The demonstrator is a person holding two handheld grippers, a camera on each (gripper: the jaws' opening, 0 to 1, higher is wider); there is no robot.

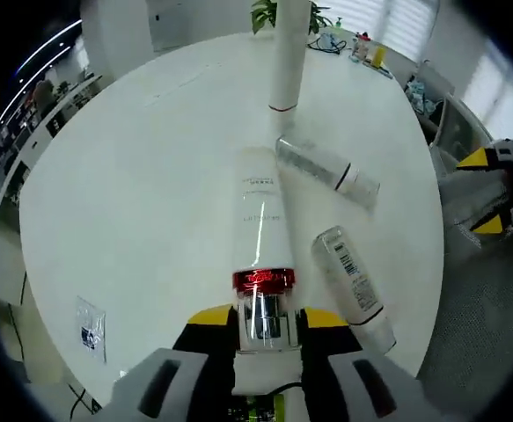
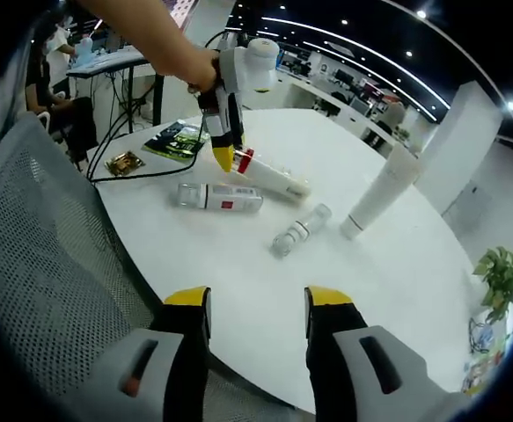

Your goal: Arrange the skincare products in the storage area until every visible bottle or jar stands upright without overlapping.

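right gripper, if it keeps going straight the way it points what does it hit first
Probably the small clear bottle lying on the white table, ahead of the open right gripper; depth is uncertain, and it might meet the tabletop first.

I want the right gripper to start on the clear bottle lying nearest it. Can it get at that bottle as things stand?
Probably yes. The right gripper is open and empty, and the clear bottle lies ahead of it across bare table. The left gripper is busy farther off at the red-collared bottle, so nothing blocks the way.
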